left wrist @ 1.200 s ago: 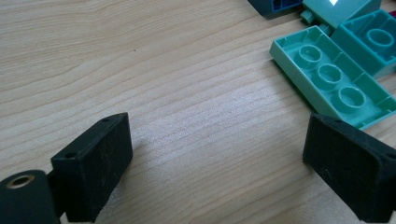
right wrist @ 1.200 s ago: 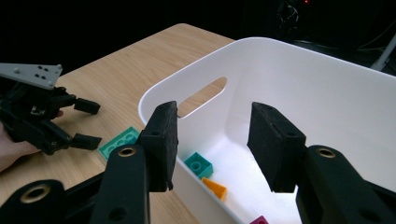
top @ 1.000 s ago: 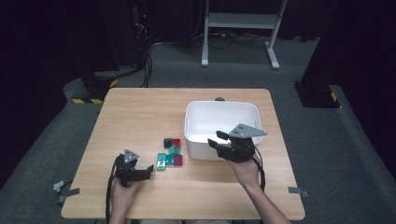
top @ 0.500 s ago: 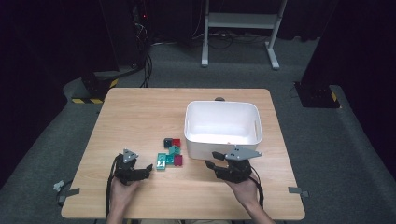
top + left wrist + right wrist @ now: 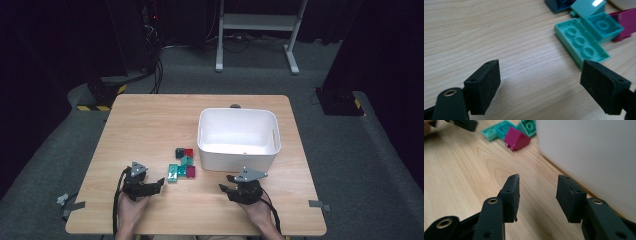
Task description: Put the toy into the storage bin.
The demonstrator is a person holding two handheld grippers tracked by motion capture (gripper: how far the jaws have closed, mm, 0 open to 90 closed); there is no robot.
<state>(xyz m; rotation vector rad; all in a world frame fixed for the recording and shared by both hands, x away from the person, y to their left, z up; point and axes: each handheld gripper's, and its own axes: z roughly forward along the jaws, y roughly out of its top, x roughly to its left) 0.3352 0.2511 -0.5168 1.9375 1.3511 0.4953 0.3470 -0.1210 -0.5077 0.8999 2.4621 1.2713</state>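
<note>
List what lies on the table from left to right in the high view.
left gripper → pile of toy bricks → white tub. The right gripper sits in front of the tub, so its place in the order overlaps.

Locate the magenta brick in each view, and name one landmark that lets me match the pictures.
High view: the magenta brick lies at the right end of the brick cluster, left of the white bin.
Left gripper view: it sits at the right edge, behind the teal bricks, at.
Right gripper view: upper middle, just left of the bin wall, at.
Shared landmark: the long teal brick beside it.
</note>
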